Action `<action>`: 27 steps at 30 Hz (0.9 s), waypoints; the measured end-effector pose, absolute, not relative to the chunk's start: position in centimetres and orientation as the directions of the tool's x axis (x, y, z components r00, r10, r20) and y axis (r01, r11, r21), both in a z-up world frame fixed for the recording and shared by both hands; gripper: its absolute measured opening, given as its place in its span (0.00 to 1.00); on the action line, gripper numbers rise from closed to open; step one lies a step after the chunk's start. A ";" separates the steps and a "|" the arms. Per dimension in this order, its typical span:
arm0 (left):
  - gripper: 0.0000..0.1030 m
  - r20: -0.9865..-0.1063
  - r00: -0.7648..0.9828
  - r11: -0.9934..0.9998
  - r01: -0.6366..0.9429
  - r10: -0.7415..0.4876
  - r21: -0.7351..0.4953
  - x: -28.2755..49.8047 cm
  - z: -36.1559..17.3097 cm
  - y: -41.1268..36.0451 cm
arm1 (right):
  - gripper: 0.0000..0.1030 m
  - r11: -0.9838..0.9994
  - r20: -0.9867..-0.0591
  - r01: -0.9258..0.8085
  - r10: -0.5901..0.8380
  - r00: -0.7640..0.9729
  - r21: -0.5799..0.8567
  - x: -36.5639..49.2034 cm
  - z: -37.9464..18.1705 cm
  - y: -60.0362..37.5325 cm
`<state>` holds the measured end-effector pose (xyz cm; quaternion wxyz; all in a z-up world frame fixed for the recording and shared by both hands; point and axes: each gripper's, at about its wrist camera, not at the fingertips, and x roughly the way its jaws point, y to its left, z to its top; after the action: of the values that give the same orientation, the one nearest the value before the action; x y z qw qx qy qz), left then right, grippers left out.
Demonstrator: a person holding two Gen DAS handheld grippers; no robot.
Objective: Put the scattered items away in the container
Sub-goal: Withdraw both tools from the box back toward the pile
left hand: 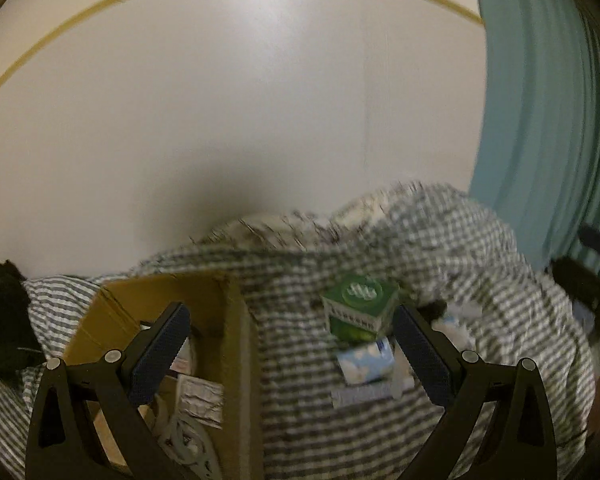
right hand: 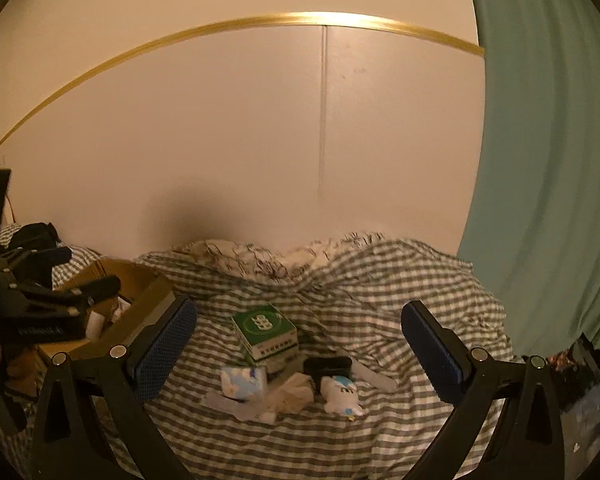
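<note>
Two claws, left gripper (left hand: 290, 346) and right gripper (right hand: 299, 342), released; we see checked bedding (right hand: 380, 280), cardboard box (right hand: 148, 292) left, cream wall (right hand: 260, 140) far, teal curtain (right hand: 540, 160) right.

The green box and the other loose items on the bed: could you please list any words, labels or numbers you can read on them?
Nothing can be read with confidence.
Green box: a white logo on top and a white strip of print on its side, both too blurred to read.
Blue and white packet: a pattern only, no legible text.
Left gripper: faint white lettering on its body, too small to read.
Cardboard box: no print visible.
</note>
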<state>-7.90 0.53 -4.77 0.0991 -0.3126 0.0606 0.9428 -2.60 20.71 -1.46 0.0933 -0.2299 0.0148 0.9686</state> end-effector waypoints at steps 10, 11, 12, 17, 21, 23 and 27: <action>1.00 -0.726 -0.668 -0.945 -0.316 0.161 0.082 -9.0 -12.2 4.6 | 0.99 -0.971 -0.561 -0.223 0.230 -0.795 -0.084 -4.1 -7.2 23.8; 1.00 -0.738 -0.656 -0.941 -0.327 0.159 0.088 -9.0 -13.1 5.0 | 0.98 -0.971 -0.568 -0.222 0.233 -0.790 -0.090 -4.2 -7.7 23.9; 1.00 -0.750 -0.643 -0.936 -0.339 0.156 0.095 -9.0 -13.8 5.3 | 0.97 -0.971 -0.579 -0.219 0.236 -0.781 -0.101 -4.4 -8.4 24.1; 0.99 -0.801 -0.583 -0.918 -0.378 0.135 0.120 -9.5 -17.5 6.3 | 0.90 -0.973 -0.651 -0.200 0.224 -0.725 -0.113 -5.6 -11.7 25.2; 0.99 -0.841 -0.522 -0.908 -0.406 0.143 0.098 -10.1 -20.0 6.6 | 0.90 -0.976 -0.691 -0.177 0.214 -0.690 -0.125 -6.3 -13.9 25.6; 0.99 -0.856 -0.497 -0.899 -0.428 0.146 0.095 -10.3 -21.2 6.9 | 0.90 -0.977 -0.713 -0.164 0.211 -0.669 -0.135 -6.8 -15.1 25.7; 0.99 -0.852 -0.503 -0.877 -0.463 0.142 0.127 -10.4 -23.0 7.6 | 0.90 -0.977 -0.746 -0.155 0.211 -0.632 -0.146 -7.9 -17.1 26.2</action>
<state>-10.44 7.58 -23.03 0.1783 -0.4655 0.1723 0.8496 -7.94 26.21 -17.14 0.1014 -0.4169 -0.0340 0.9026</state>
